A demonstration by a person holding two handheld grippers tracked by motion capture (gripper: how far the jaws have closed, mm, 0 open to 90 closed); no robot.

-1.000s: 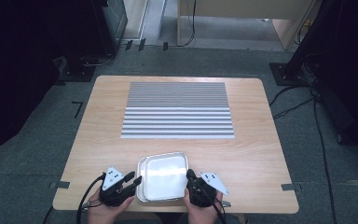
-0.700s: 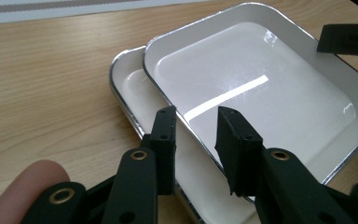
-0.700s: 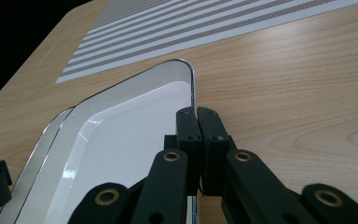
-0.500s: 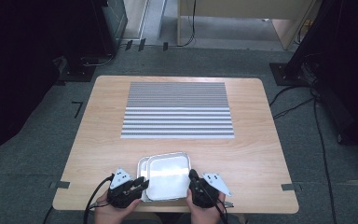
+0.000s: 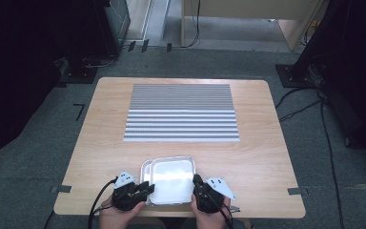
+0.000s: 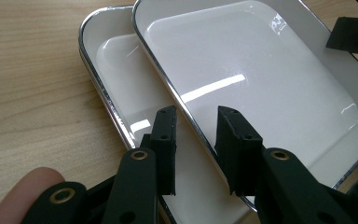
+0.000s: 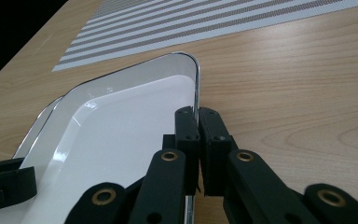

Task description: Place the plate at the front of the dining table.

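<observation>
Wooden table [image 5: 262, 157] on grey carpet, striped mat [image 5: 181, 112] across its far half. High view: two stacked white trays at the near edge, upper tray [image 5: 172, 179] shifted right over the lower tray [image 5: 144, 169]. Left gripper [image 5: 140, 190] at the trays' left side, right gripper [image 5: 197, 183] at the right rim, hands under both.

Left gripper view: jaws apart, straddling the upper tray's [image 6: 261, 79] chrome rim; one jaw over the lower tray [image 6: 116, 70], the other inside the upper one. Jaws have just been opening slightly, pads not pressing the rim. Fingertip [image 6: 32, 186] at bottom left.

Right gripper view: jaws pinched together on the upper tray's [image 7: 121, 135] right rim, clamped tight. Mat [image 7: 205, 23] beyond.
</observation>
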